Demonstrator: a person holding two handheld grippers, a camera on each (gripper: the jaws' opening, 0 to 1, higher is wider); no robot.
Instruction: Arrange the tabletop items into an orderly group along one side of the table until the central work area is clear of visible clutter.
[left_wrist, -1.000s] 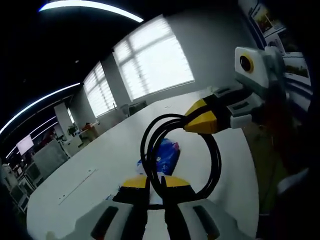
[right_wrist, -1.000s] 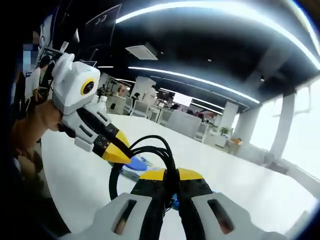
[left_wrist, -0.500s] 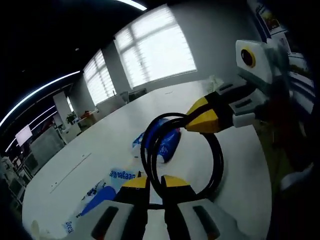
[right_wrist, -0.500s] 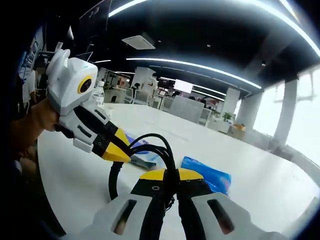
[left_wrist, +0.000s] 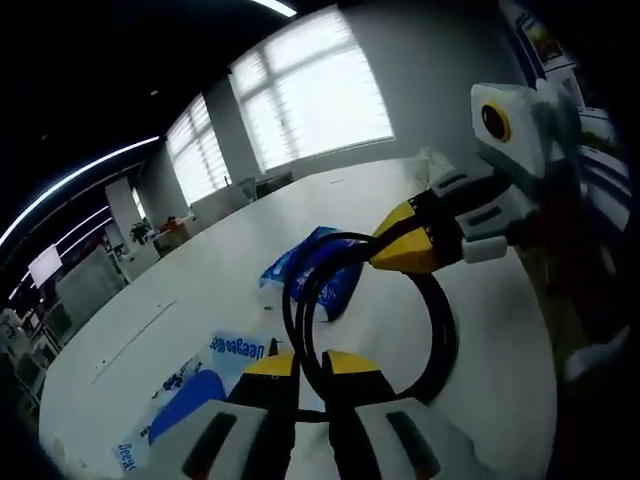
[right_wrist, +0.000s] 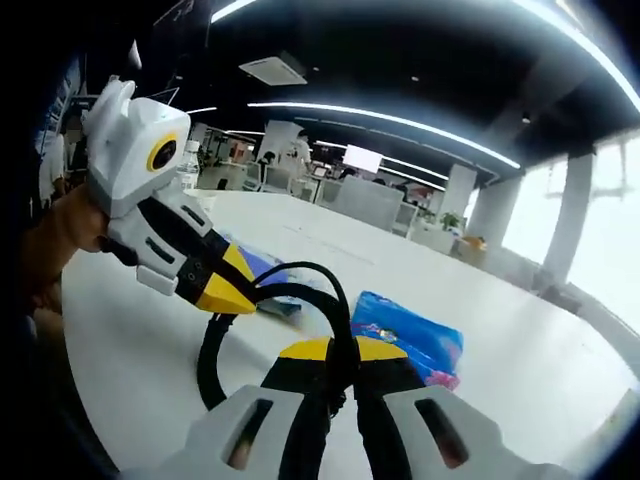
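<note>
Both grippers, left gripper (left_wrist: 298, 362) and right gripper (right_wrist: 341, 352), clenched on coiled black rubber cable (left_wrist: 437, 330), apparently keeping the loop together above blue plastic packet (right_wrist: 408, 335) at 1 o'clock

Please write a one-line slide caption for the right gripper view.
Both tongs, right and left, grip a coiled black cable above a white table bearing a blue packet.

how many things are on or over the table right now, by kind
black coiled cable: 1, held by both grippers, left and right
blue packets: 2, one plain blue, one blue and white with print
total: 3
</note>
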